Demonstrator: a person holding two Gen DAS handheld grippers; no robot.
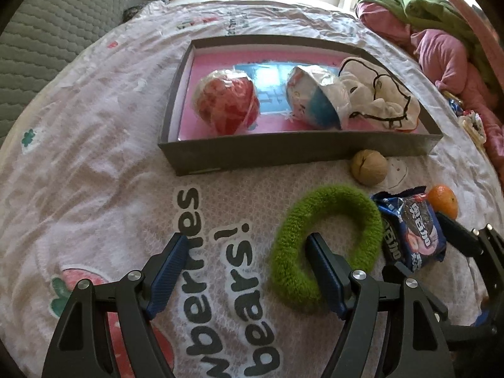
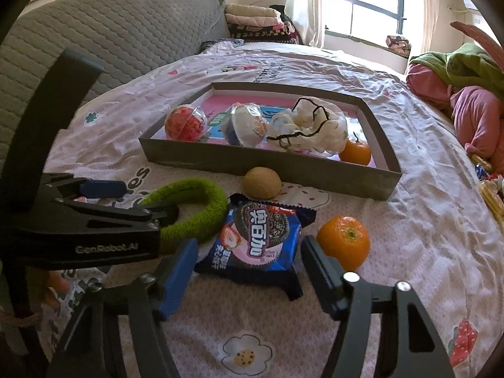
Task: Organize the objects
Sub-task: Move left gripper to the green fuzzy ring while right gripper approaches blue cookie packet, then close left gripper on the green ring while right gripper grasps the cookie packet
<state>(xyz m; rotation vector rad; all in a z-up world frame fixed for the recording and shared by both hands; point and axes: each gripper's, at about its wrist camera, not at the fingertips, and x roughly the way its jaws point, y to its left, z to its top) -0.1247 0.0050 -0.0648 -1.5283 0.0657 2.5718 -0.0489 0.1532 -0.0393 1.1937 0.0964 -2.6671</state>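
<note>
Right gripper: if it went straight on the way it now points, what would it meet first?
Probably the blue cookie packet, which lies between the open fingers of the right gripper; depth is unclear, but nothing stands nearer.

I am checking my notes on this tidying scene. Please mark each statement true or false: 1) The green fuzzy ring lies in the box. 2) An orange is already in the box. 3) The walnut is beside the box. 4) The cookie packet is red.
1) False: the green fuzzy ring lies on the bedsheet, outside the box.
2) True: one orange sits in its corner.
3) True: the walnut.
4) False: the cookie packet is blue.
</note>
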